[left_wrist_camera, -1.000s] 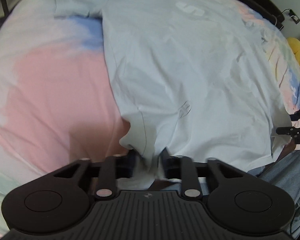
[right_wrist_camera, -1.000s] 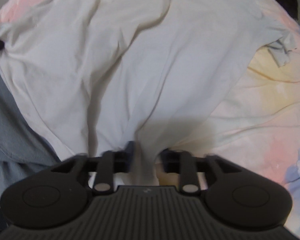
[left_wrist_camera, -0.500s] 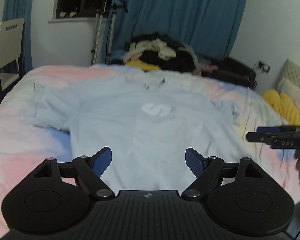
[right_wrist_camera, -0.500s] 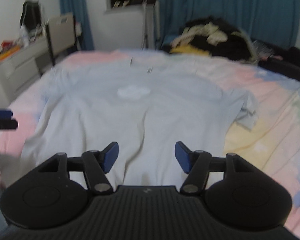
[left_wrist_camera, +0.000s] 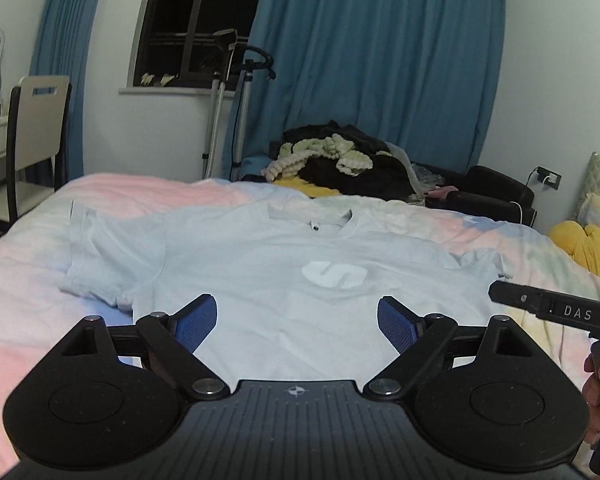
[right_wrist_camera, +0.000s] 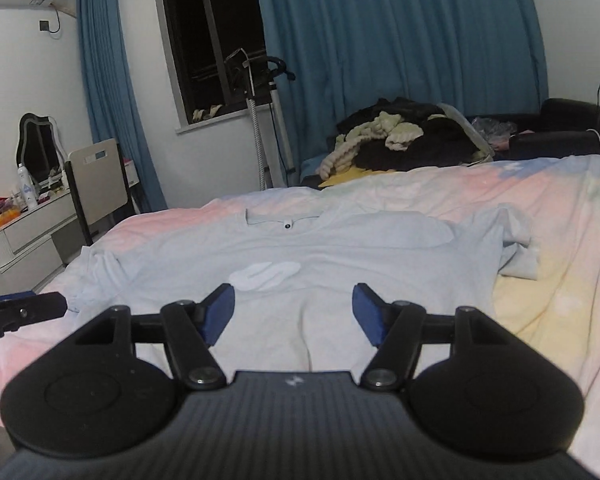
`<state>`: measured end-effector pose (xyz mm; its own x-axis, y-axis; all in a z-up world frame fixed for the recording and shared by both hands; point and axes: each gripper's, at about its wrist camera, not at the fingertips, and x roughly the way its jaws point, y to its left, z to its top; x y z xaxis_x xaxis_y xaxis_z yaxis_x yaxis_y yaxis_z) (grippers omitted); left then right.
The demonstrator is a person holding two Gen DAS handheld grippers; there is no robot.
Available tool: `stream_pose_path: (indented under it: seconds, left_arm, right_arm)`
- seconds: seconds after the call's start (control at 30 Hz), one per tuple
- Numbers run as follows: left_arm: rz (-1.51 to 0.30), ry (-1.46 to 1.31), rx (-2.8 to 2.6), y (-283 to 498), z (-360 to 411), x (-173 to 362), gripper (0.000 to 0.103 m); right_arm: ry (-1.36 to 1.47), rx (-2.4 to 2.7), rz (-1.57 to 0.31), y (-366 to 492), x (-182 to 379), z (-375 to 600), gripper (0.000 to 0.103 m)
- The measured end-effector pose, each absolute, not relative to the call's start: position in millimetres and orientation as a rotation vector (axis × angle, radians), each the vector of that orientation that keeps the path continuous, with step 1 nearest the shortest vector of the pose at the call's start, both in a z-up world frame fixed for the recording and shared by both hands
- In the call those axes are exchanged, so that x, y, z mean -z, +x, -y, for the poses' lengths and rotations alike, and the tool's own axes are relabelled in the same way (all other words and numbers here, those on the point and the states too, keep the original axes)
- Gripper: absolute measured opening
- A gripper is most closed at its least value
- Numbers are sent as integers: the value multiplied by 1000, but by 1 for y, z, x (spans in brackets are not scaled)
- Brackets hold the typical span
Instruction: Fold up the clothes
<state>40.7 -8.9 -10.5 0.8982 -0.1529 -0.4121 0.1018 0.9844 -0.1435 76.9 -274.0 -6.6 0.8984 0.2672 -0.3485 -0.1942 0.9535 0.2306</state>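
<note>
A light blue T-shirt [left_wrist_camera: 260, 280] with a white logo lies spread flat, front up, on the bed, collar at the far end; it also shows in the right wrist view [right_wrist_camera: 340, 264]. Its right sleeve [right_wrist_camera: 516, 248] is rumpled. My left gripper [left_wrist_camera: 296, 322] is open and empty, raised above the shirt's near hem. My right gripper [right_wrist_camera: 294, 316] is open and empty, also raised over the hem. The right gripper's tip shows at the right edge of the left wrist view [left_wrist_camera: 556, 308], and the left gripper's tip at the left edge of the right wrist view [right_wrist_camera: 20, 312].
The bed has a pastel pink, yellow and blue sheet [left_wrist_camera: 28, 280]. A pile of dark and cream clothes [left_wrist_camera: 340, 160] lies beyond the bed's far end. A chair [left_wrist_camera: 36, 136] and a white desk [right_wrist_camera: 24, 232] stand at the left. Yellow fabric [left_wrist_camera: 588, 248] lies at the right.
Both grippers let go of the shirt's hem, opened and rose, so the views now look level across the bed. The shirt stays flat.
</note>
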Motion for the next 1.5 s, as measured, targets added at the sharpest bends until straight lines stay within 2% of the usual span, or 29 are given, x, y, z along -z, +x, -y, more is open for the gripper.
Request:
stream_pose_path:
  seconds: [0.27, 0.33, 0.57, 0.63, 0.83, 1.03, 1.13, 1.2, 1.23, 1.27, 1.3, 1.5]
  left_arm:
    - [-475, -199, 116, 53, -11, 16, 93]
    - [-505, -254, 89, 65, -26, 18, 93]
    - [-596, -477, -35, 118, -98, 27, 93]
    - [-619, -557, -81, 136, -123, 38, 93]
    - [-675, -791, -209, 181, -179, 81, 93]
    - [-546, -878, -247, 189, -200, 94, 90]
    - [-532, -804, -283, 198, -198, 89, 70]
    - [-523, -740, -285, 202, -189, 81, 36]
    - [-518, -708, -286, 204, -185, 76, 28]
    - [-513, -676, -287, 207, -181, 72, 13]
    - [-508, -644, -287, 209, -177, 68, 7]
    - [-465, -368, -197, 225, -124, 25, 7]
  right_arm:
    - [172, -207, -314, 92, 16, 264, 73]
    - [144, -197, -299, 100, 20, 261, 81]
    - [222, -203, -309, 111, 30, 272, 95]
    - [261, -203, -302, 111, 31, 276, 103]
    - [321, -214, -359, 123, 43, 282, 103]
    - [394, -208, -392, 133, 53, 289, 103]
    - [423, -202, -401, 137, 56, 291, 103]
    - [446, -201, -404, 138, 55, 296, 103]
    - [457, -199, -405, 137, 55, 297, 103]
    - [467, -195, -405, 137, 55, 299, 103]
    - [476, -192, -403, 136, 55, 300, 103]
    - [540, -183, -403, 136, 51, 313, 103]
